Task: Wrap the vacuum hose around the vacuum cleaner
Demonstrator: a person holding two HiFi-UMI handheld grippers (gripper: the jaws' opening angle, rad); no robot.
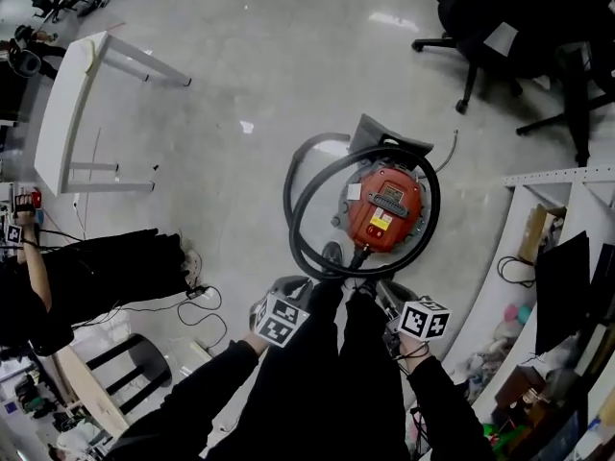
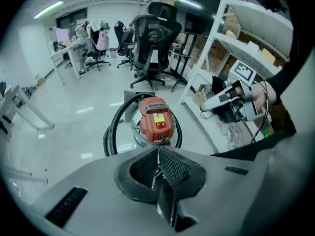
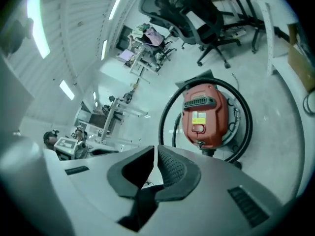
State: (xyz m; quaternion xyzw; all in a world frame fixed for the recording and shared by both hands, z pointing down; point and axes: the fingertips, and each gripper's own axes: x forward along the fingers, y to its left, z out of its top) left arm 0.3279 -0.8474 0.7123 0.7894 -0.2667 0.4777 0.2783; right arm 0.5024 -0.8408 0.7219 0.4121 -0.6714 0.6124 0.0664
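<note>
The red vacuum cleaner (image 1: 382, 207) stands on the floor with its black hose (image 1: 306, 209) looped around the body in a wide coil. Both grippers hang above and on the near side of it, touching neither. My left gripper (image 1: 288, 294) is shut and empty; its own view shows the vacuum (image 2: 156, 121) and hose (image 2: 114, 127) beyond the meeting pads (image 2: 170, 165). My right gripper (image 1: 386, 298) is also shut with nothing between its pads (image 3: 172, 168); in its view the vacuum (image 3: 204, 114) and hose (image 3: 166, 117) lie ahead. The person's legs partly hide both grippers in the head view.
A white table (image 1: 72, 113) stands at the far left and black office chairs (image 1: 500, 36) at the back right. White shelving (image 1: 538, 229) runs along the right. Another person (image 1: 86, 277) is at the left, with cables (image 1: 192, 301) on the floor nearby.
</note>
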